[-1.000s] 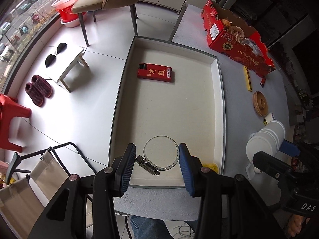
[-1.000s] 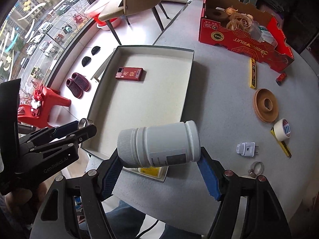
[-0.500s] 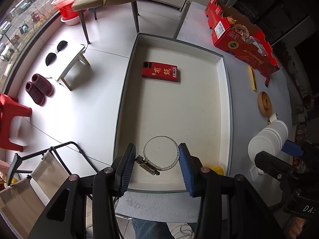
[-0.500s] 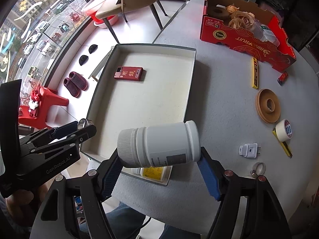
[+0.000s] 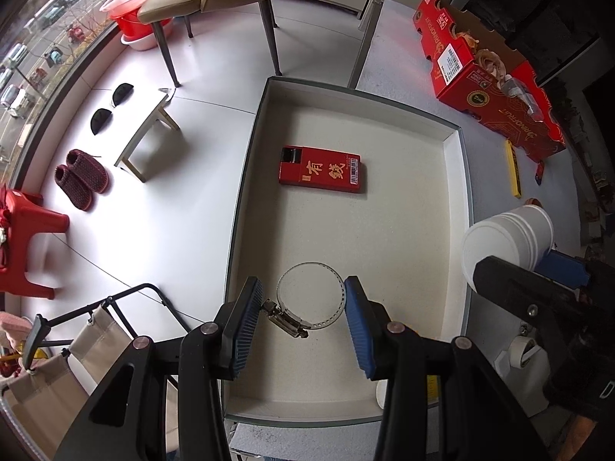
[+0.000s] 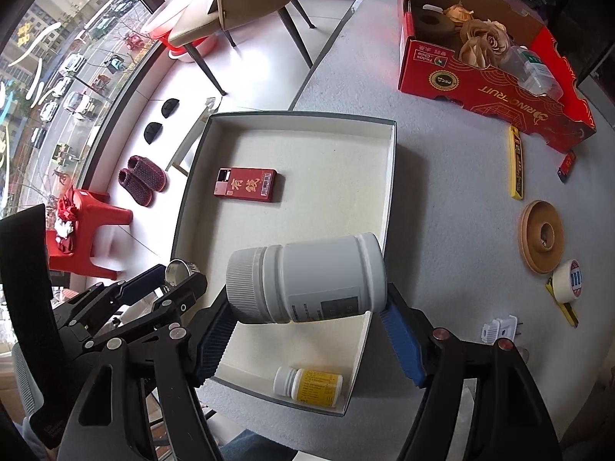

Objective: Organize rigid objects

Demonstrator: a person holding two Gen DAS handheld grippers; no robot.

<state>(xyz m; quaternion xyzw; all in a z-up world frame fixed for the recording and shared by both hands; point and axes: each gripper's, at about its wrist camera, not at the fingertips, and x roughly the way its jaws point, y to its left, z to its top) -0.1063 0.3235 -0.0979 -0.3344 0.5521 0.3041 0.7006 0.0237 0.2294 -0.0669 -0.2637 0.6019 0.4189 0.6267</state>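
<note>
Left gripper point(image 5: 303, 317) is closed on a metal hose clamp point(image 5: 310, 299), blue pads pressing the ring from either side, screw housing toward the left pad. It hangs over the near end of the shallow white tray point(image 5: 457, 199). Right gripper point(image 6: 307, 330) is clamped on a white plastic jar point(image 6: 307, 278), held sideways with the ribbed cap toward the left pad; jaws stand fairly wide to span it.

Compared with a second ago: both grippers have shifted over the tray. In the left wrist view the tray now sits further right and its near rim lower in frame; the clamp sits the same way between the pads. In the right wrist view the jar, previously above the tray's near edge and the table, now hangs above the tray's near right part. Grip width unchanged on both.

Tray contents: a red packet point(image 6: 246, 185) lying flat toward the far left, and a small yellow-labelled pill bottle point(image 6: 309, 382) lying on its side in the near right corner.

On the grey table point(image 6: 442, 192) beside the tray: red cardboard box point(image 6: 496, 88), yellow stick point(image 6: 515, 161), wooden ring point(image 6: 532, 236), tape roll point(image 6: 570, 280), white plug point(image 6: 499, 328).
</note>
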